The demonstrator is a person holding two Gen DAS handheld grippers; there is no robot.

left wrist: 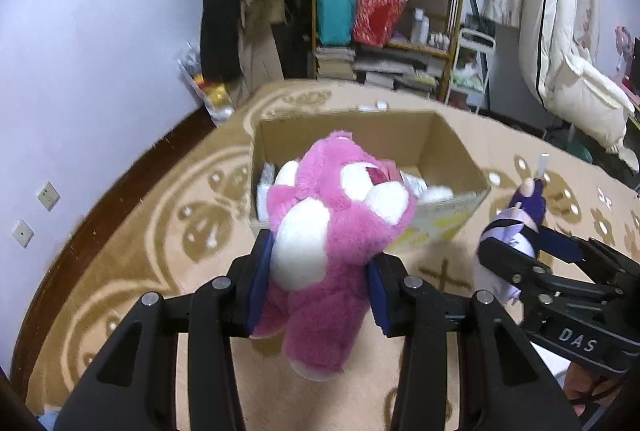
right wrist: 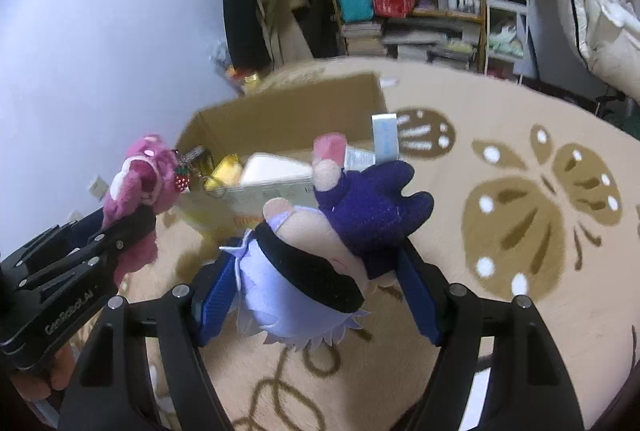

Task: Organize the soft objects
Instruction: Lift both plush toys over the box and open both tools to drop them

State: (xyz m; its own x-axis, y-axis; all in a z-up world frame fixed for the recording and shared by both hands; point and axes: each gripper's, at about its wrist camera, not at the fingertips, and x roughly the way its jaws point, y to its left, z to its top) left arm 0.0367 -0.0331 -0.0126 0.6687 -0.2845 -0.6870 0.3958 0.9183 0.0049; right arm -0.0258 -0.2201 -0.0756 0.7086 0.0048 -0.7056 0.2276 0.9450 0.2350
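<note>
Pink plush bear (left wrist: 320, 243) is clamped between the left gripper (left wrist: 318, 279) fingers, held above the carpet (left wrist: 160, 231) just short of the cardboard box (left wrist: 440, 147); the purple-clad doll (right wrist: 320, 251) is pinched by the right gripper (right wrist: 320, 295). Each should be carried over the box rim before being released

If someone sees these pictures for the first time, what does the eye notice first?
First, the pink plush bear, squeezed between the left gripper fingers in front of the open cardboard box. Next, the purple doll held in the right gripper, above the beige patterned carpet.
</note>
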